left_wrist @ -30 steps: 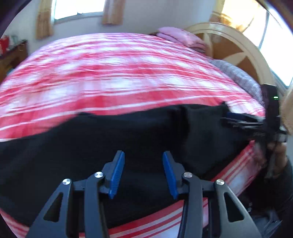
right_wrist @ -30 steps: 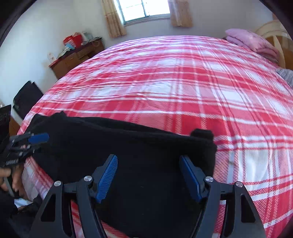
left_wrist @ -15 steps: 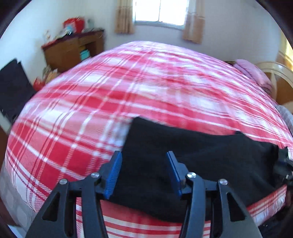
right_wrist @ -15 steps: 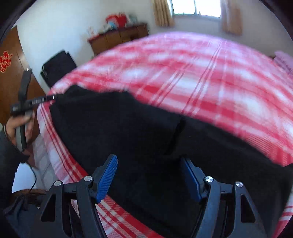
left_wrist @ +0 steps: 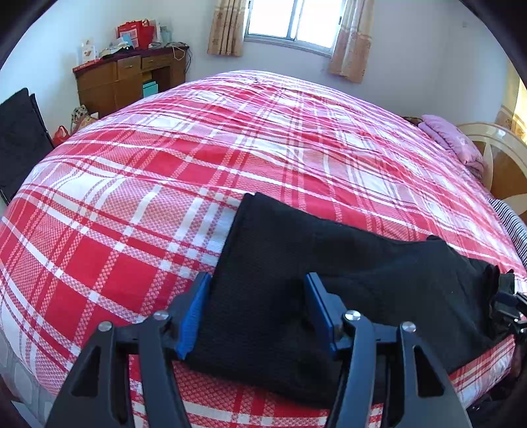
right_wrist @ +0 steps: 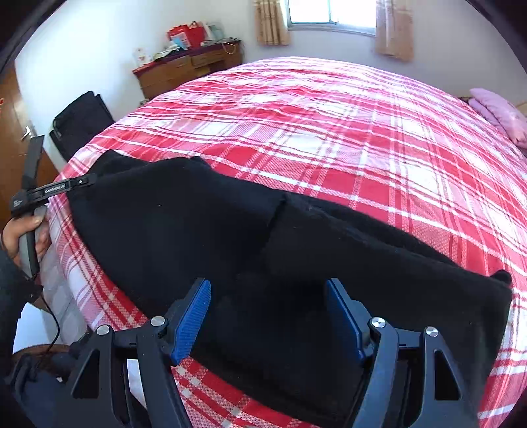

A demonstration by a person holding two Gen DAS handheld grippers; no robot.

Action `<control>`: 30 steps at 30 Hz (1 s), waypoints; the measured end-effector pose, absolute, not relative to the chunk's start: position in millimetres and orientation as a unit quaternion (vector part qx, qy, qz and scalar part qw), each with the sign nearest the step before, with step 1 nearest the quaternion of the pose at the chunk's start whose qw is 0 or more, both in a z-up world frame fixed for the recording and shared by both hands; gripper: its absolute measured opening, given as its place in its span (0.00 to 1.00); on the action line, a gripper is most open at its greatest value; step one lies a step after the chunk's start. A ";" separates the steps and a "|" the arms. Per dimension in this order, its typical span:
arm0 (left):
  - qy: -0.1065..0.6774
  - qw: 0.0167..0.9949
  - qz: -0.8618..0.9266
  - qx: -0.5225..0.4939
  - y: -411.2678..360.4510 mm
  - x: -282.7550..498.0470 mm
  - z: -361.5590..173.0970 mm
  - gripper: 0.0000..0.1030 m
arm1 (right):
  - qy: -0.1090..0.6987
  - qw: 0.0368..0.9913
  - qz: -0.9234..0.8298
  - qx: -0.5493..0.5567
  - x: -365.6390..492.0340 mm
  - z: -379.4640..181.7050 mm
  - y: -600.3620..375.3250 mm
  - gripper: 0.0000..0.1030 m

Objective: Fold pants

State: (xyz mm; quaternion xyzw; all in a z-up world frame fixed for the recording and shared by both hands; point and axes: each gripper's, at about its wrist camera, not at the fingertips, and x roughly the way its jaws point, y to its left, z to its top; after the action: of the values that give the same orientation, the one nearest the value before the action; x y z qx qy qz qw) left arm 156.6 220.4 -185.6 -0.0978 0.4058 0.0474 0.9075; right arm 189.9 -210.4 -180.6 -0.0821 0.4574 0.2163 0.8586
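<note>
Black pants (left_wrist: pixel 346 280) lie flat along the near edge of a red plaid bed (left_wrist: pixel 230 148); they also show in the right wrist view (right_wrist: pixel 263 247). My left gripper (left_wrist: pixel 258 312) is open, its blue pads either side of the pants' left end, just above the cloth. My right gripper (right_wrist: pixel 268 316) is open over the pants' right half. In the right wrist view the left gripper (right_wrist: pixel 79 182) sits at the pants' far left end. In the left wrist view the right gripper (left_wrist: pixel 507 303) shows at the pants' right end.
A wooden dresser (left_wrist: pixel 131 79) with clutter stands by the far wall under a window (left_wrist: pixel 290 19). A black chair (left_wrist: pixel 19 138) stands left of the bed. Pink folded cloth (left_wrist: pixel 454 141) lies by the headboard (left_wrist: pixel 494 154) at right.
Both grippers have swung to the left along the pants; the left one now sits at the pants' left end. Both stay open.
</note>
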 end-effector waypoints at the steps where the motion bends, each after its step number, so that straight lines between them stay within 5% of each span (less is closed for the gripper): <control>1: 0.406 0.908 0.047 -0.094 218.7 158.1 -186.2 0.61 | 0.464 0.857 0.209 -0.082 191.6 -184.6 -208.2 0.71; 4: 0.408 0.909 0.050 -0.073 212.3 159.7 -187.1 0.64 | 0.457 0.866 0.177 -0.101 192.6 -190.9 -198.9 0.68; 8: 0.408 0.909 0.051 -0.064 209.1 159.9 -188.8 0.68 | 0.454 0.873 0.154 -0.094 196.4 -187.4 -201.3 0.31; 10: 0.408 0.909 0.049 -0.065 209.4 160.1 -188.6 0.69 | 0.457 0.873 0.152 -0.075 201.3 -184.9 -207.3 0.20; 18: 0.415 0.908 0.033 -0.051 208.0 161.1 -190.7 0.69 | 0.454 0.866 0.194 -0.074 191.8 -182.4 -192.8 0.11; 21: 0.418 0.907 0.019 -0.047 208.2 160.4 -190.7 0.69 | 0.449 0.864 0.191 -0.126 191.6 -192.3 -180.8 0.13; 22: 0.418 0.907 0.013 -0.057 210.6 159.5 -189.8 0.69 | 0.448 0.863 0.191 -0.136 189.3 -191.2 -178.7 0.20; 23: 0.418 0.906 0.008 -0.068 213.1 158.9 -188.6 0.69 | 0.450 0.859 0.198 -0.147 186.0 -189.8 -176.3 0.39; 25: 0.420 0.904 0.006 -0.079 215.8 158.1 -186.2 0.52 | 0.460 0.847 0.213 -0.161 178.4 -187.7 -176.0 0.75; 27: 0.427 0.897 -0.016 -0.111 219.9 157.4 -184.3 0.30 | 0.455 0.849 0.218 -0.153 167.5 -181.5 -186.5 0.76; 30: 0.431 0.893 -0.023 -0.129 219.7 156.2 -184.5 0.27 | 0.444 0.863 0.206 -0.127 155.3 -169.5 -217.5 0.76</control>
State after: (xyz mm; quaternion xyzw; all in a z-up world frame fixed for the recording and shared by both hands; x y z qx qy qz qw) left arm 156.2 219.7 -184.5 -0.1291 0.4313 -0.0228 0.8926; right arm 155.3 -217.5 -169.5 -0.1271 0.4438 0.2060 0.8628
